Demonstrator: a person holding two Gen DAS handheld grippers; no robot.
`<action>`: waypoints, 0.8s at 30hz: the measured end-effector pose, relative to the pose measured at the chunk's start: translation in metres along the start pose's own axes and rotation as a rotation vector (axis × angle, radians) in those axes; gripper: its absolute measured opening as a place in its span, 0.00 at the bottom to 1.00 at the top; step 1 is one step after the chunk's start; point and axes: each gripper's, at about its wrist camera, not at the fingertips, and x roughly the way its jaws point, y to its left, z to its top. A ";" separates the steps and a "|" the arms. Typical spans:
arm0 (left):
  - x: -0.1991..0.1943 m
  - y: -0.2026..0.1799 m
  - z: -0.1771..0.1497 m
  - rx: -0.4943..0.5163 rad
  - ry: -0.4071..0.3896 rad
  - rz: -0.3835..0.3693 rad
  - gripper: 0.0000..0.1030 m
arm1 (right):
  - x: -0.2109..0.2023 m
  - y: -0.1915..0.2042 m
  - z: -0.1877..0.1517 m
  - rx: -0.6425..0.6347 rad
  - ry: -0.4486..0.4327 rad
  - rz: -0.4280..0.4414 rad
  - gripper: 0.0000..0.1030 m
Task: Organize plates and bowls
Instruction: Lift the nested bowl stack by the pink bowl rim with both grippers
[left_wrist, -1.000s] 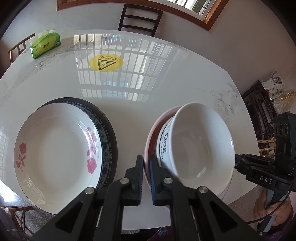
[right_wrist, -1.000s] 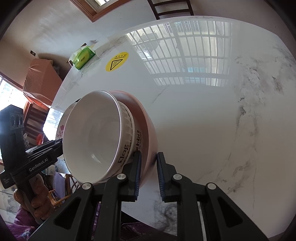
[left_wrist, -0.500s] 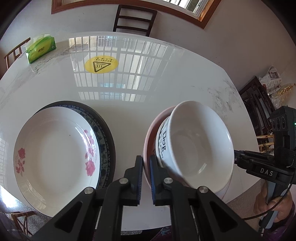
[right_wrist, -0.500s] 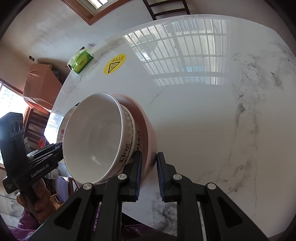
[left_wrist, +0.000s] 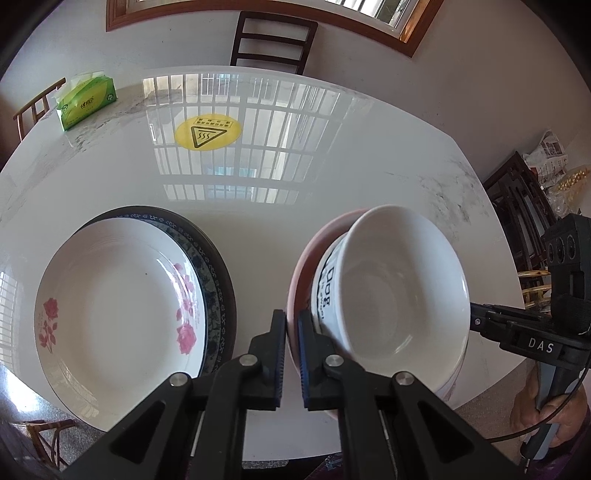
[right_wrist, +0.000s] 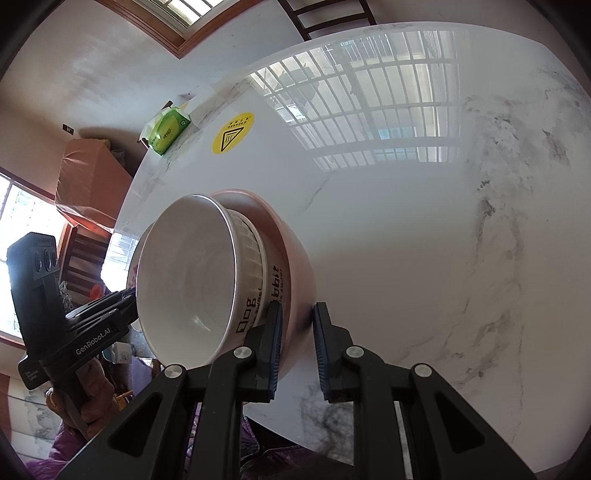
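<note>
A white bowl with black lettering (left_wrist: 391, 291) sits nested inside a pink bowl (left_wrist: 301, 273); both are held above the white marble table (left_wrist: 258, 184). My left gripper (left_wrist: 291, 345) is shut on the pink bowl's near rim. My right gripper (right_wrist: 297, 347) is shut on the opposite rim of the pink bowl (right_wrist: 295, 266), with the white bowl (right_wrist: 192, 273) to its left. A white plate with pink roses (left_wrist: 118, 310) lies stacked on a dark blue-patterned plate (left_wrist: 218, 273) at the table's left.
A green tissue pack (left_wrist: 86, 101) sits at the far left edge. A yellow warning sticker (left_wrist: 207, 133) marks the table's middle. A dark chair (left_wrist: 273, 40) stands behind the table. A cabinet with papers (left_wrist: 528, 206) is on the right.
Both grippers have lifted the nested bowls a little higher, so the table looks further away. Both still hold the pink rim.
</note>
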 end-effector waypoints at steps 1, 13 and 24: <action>0.000 0.001 0.001 -0.008 0.002 -0.004 0.05 | 0.001 -0.001 0.000 -0.001 0.003 -0.001 0.17; -0.003 0.005 0.002 -0.012 -0.015 0.002 0.04 | 0.005 -0.002 0.003 0.024 0.010 0.010 0.17; -0.013 0.007 0.005 -0.026 -0.045 0.017 0.03 | 0.003 0.001 0.005 0.036 0.009 0.050 0.17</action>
